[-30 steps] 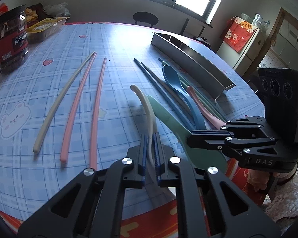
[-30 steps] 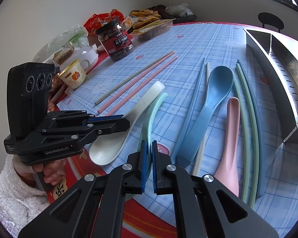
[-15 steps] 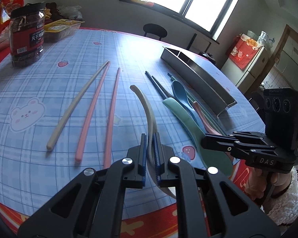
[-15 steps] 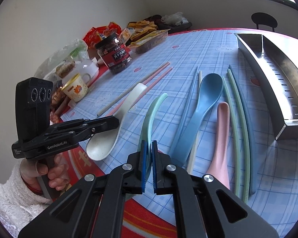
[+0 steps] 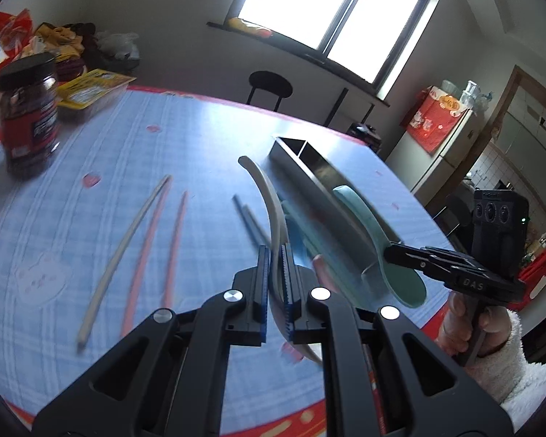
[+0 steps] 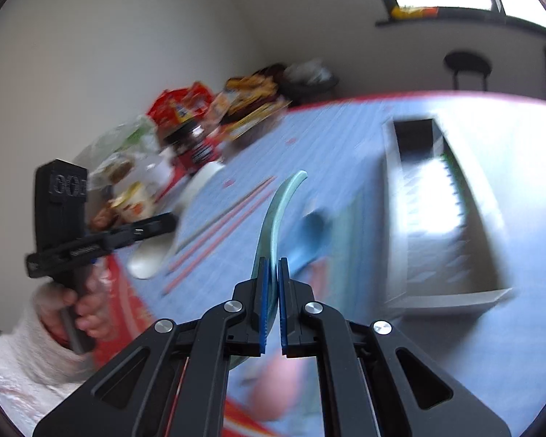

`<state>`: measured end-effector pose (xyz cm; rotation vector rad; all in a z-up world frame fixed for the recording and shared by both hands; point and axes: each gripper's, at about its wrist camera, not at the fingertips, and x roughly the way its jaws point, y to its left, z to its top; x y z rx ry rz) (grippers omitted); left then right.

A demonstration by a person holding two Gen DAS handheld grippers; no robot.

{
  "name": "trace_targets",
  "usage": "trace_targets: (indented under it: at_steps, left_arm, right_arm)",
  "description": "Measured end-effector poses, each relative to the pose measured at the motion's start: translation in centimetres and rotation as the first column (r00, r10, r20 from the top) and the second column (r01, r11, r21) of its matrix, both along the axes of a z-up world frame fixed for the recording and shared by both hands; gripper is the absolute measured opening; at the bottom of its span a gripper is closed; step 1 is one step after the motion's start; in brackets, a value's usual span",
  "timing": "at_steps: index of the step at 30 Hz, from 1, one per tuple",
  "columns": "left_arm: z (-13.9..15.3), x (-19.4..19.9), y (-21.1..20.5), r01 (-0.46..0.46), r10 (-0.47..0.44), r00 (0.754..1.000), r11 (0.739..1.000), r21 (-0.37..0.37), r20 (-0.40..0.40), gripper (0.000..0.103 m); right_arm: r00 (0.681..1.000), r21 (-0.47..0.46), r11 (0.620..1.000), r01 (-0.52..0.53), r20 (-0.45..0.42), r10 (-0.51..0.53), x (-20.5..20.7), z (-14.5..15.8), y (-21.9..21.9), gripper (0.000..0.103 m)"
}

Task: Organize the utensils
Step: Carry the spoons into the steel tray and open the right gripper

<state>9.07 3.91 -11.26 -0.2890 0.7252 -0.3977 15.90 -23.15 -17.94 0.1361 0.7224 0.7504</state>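
Left gripper (image 5: 276, 273) is clamped on the cream spoon (image 5: 264, 189), handle pinched between the blue pads, bowl end running back under the fingers; right gripper (image 6: 272, 291) is likewise clenched on the mint-green spoon (image 6: 278, 211), handle curving up and forward. Half a second ago both spoons hung just over the cloth beside the other utensils; now they ride high, and the steel organizer tray (image 5: 309, 171) fills the right wrist view, its divided end facing the camera; from the left wrist view the green spoon's bowl already hangs past the tray's near end, so I'd judge both are on their way to a drop. Pink and cream chopsticks (image 5: 142, 240) lie on the blue checked tablecloth (image 5: 109, 145), with the dark pair (image 5: 247, 215) nearer the tray. Hard to read: the right view is smeared with motion, so which compartment is targeted I cannot tell; the blue spoon (image 6: 309, 233) is only a blur, and the tray's contents are washed out.
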Motion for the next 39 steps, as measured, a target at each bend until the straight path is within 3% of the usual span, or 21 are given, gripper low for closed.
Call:
trace_targets:
  at_steps: [5, 12, 21, 29, 39]
  left_arm:
    - [0.6, 4.3, -5.1, 0.042, -0.043, 0.999, 0.996, -0.083, -0.012, 0.011]
    - [-0.6, 8.9, -11.5, 0.060, -0.070, 0.994, 0.991, -0.115, -0.083, 0.011]
    - [-2.2, 10.5, -14.1, 0.064, -0.076, 0.990, 0.993, -0.103, -0.116, 0.011]
    - [-3.5, 12.1, -17.4, 0.090, -0.098, 0.984, 0.994, -0.066, -0.146, 0.011]
    - [-4.9, 13.6, -20.3, 0.083, -0.086, 0.979, 0.996, -0.025, -0.187, 0.011]
  right_arm:
    - [0.993, -0.156, 0.985, 0.071, 0.100, -0.056, 4.5, 0.6, -3.3, 0.005]
    - [0.993, -0.183, 0.976, 0.119, 0.033, -0.114, 8.5, -1.7, -6.0, 0.005]
    - [0.996, -0.249, 0.964, 0.090, 0.007, -0.091, 8.9, -3.3, -4.9, 0.006]
    - [0.987, -0.164, 0.974, 0.155, 0.059, -0.147, 7.9, -1.4, -7.2, 0.006]
    - [0.959, -0.065, 0.957, 0.281, 0.043, -0.279, 8.6, -0.4, -11.4, 0.007]
